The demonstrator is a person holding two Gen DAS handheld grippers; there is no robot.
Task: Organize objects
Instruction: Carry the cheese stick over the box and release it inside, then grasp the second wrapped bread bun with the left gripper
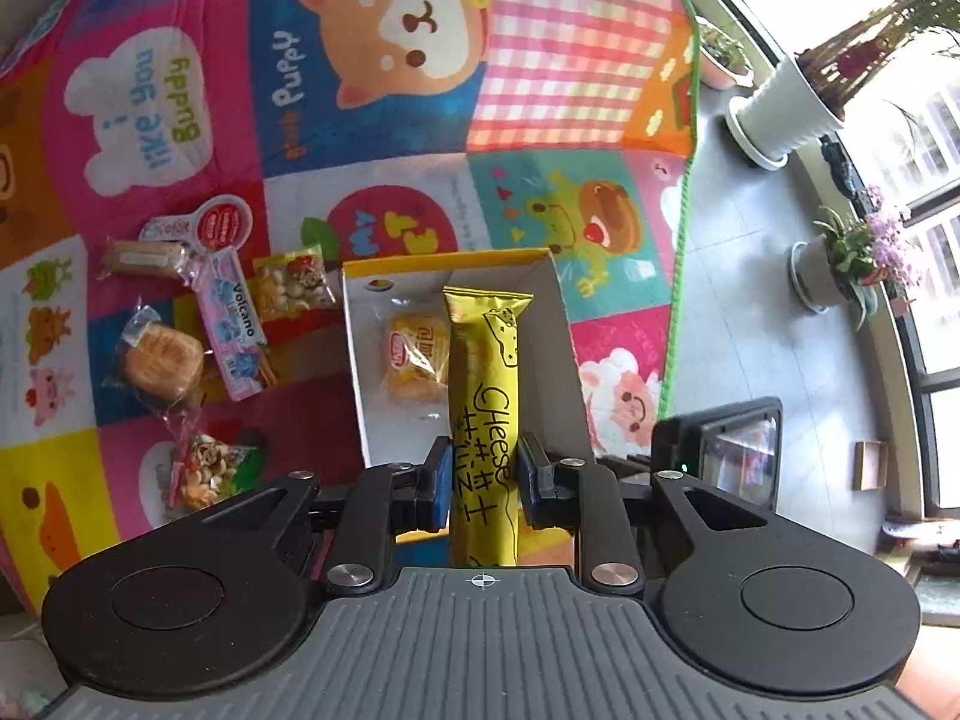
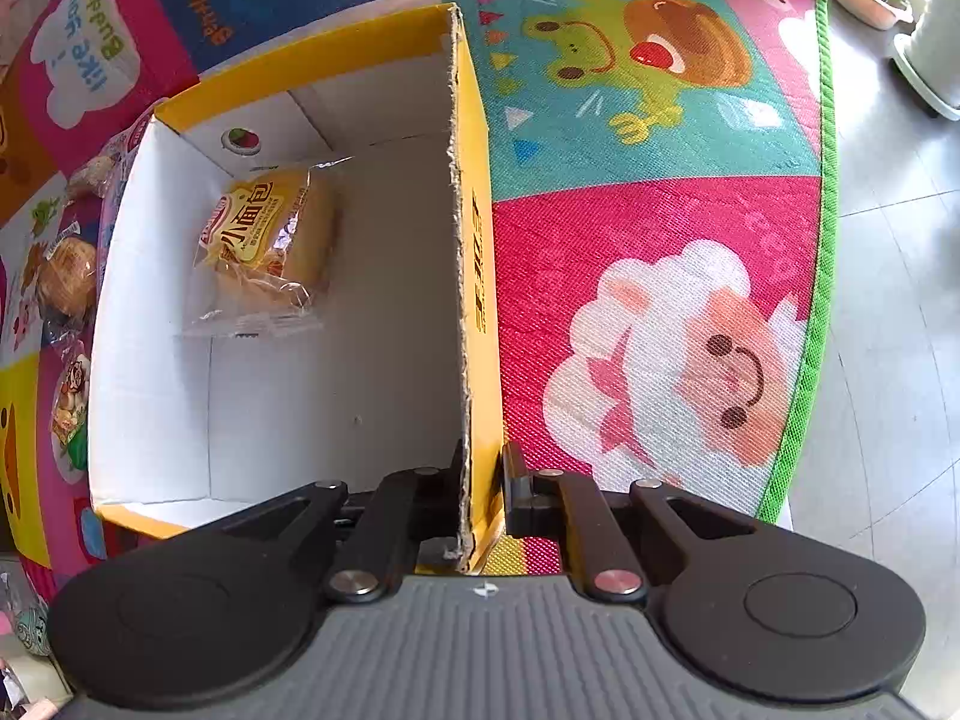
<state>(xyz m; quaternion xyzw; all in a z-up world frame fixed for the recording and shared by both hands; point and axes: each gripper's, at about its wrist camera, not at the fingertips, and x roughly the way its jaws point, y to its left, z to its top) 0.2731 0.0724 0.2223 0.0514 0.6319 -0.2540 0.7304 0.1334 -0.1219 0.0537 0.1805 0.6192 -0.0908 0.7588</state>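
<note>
- Cheese stick packet (image 1: 485, 414), long and yellow: it runs up the middle of the left wrist view, its lower end pinched between the pads of the left gripper (image 1: 483, 471), its upper end hanging over the open cardboard box (image 1: 543, 258).
- The box, white inside and yellow outside, sits on the cartoon play mat (image 1: 540, 60). One small bread packet (image 2: 270, 240) already lies in it, upper left of the box floor in the right wrist view.
- The right gripper (image 2: 483, 495) has its jaws pressed onto the box's right wall (image 2: 471, 240), one finger inside, one outside. I judge this to be a steadying hold, so keep it firm while the other hand works.
- The step in hand looks like dropping the stick into the box. To do it well, bring the packet over the bare floor right of the bread, so that it lies flat and not propped on the other packet.
- Lower the free end past the rim before spreading the jaws; a long packet let go high may tip over the wall.
- Lay it lengthwise along the box, which leaves room for more.
- Left to gather: the snack packets (image 1: 198, 336) on the mat at the left of the left wrist view, among them a pink Volcano packet (image 1: 237, 330) and a round cake (image 1: 162, 366).
</note>
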